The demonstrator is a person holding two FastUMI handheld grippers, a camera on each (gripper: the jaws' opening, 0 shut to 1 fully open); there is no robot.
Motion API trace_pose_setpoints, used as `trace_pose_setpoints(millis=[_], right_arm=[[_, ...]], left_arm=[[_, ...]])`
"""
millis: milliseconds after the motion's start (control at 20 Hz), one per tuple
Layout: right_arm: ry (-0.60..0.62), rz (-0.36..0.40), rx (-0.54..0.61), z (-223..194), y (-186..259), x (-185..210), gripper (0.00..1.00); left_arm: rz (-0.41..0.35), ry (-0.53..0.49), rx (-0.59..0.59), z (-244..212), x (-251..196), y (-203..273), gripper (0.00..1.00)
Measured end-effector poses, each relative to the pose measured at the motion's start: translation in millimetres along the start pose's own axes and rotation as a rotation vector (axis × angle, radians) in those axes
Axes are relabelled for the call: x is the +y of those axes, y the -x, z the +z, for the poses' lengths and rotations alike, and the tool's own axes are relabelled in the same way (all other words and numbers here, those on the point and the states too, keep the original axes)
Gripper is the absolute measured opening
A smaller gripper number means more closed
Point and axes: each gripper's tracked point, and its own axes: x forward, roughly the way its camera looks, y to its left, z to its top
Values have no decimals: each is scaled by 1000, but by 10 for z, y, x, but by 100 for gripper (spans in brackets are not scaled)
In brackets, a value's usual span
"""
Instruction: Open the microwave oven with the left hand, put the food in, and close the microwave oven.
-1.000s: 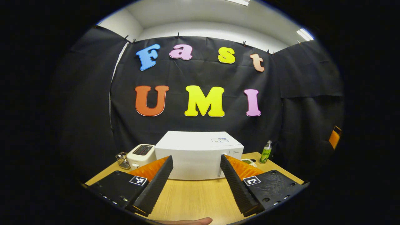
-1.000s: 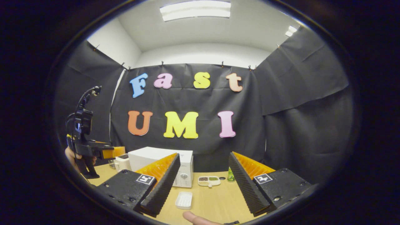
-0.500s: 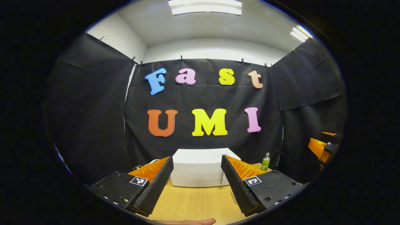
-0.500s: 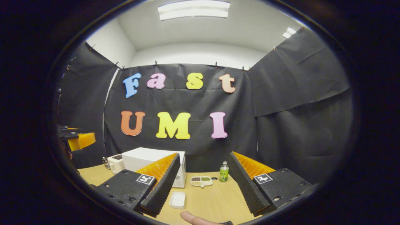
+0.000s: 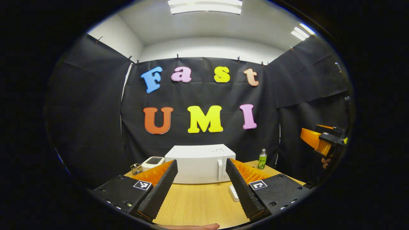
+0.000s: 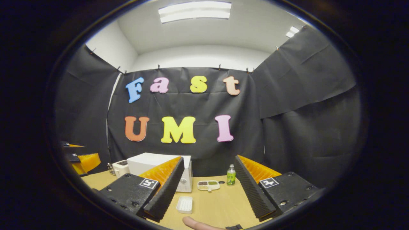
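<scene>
Above table (image 5: 198, 204), both tongs (image 5: 201, 188) agape

The table (image 5: 198, 204) under both grippers looks like pale wood with a fine straight grain and a matt finish. Ahead of the left gripper (image 5: 201, 188), the microwave oven (image 5: 199, 164) has a smooth, softly glossy white shell. Between the right gripper's (image 6: 209, 188) ribbed, rough-looking fingers (image 6: 166, 188) lie a smooth white plastic tray (image 6: 185, 204) and a glossy green bottle (image 6: 231, 175).

Black cloth walls (image 5: 86, 105), white ceiling lights (image 6: 195, 11), wooden table (image 5: 201, 204).
</scene>
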Motion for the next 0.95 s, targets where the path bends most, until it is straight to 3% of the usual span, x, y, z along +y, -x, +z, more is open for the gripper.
trace_pose_setpoints(millis=[200, 250, 300, 450, 500, 550, 650, 700, 950], right_arm=[[9, -13, 2, -35, 10, -75, 100], [10, -14, 3, -43, 12, -83, 91], [9, -13, 2, -37, 22, -76, 100], [15, -8, -1, -33, 31, -53, 100], [15, -4, -4, -34, 31, -37, 91], [12, 5, -15, -14, 34, -5, 100], [-11, 20, -18, -21, 30, 43, 100], [-19, 29, -17, -45, 23, 68, 91], [-6, 20, -3, -66, -24, 67, 91]], left_arm=[[11, 14, -10, 37, 37, -2, 96], [6, 20, -7, 36, 38, -1, 96], [5, 23, -4, 23, 39, -1, 96], [14, 17, 4, 0, 44, 18, 96], [22, 6, 5, 2, 63, 35, 96], [35, -5, 1, 18, 101, 29, 96], [42, -6, -8, 49, 116, 30, 96], [37, -2, -9, 49, 107, 34, 96], [33, -10, -10, 44, 145, 39, 96]])
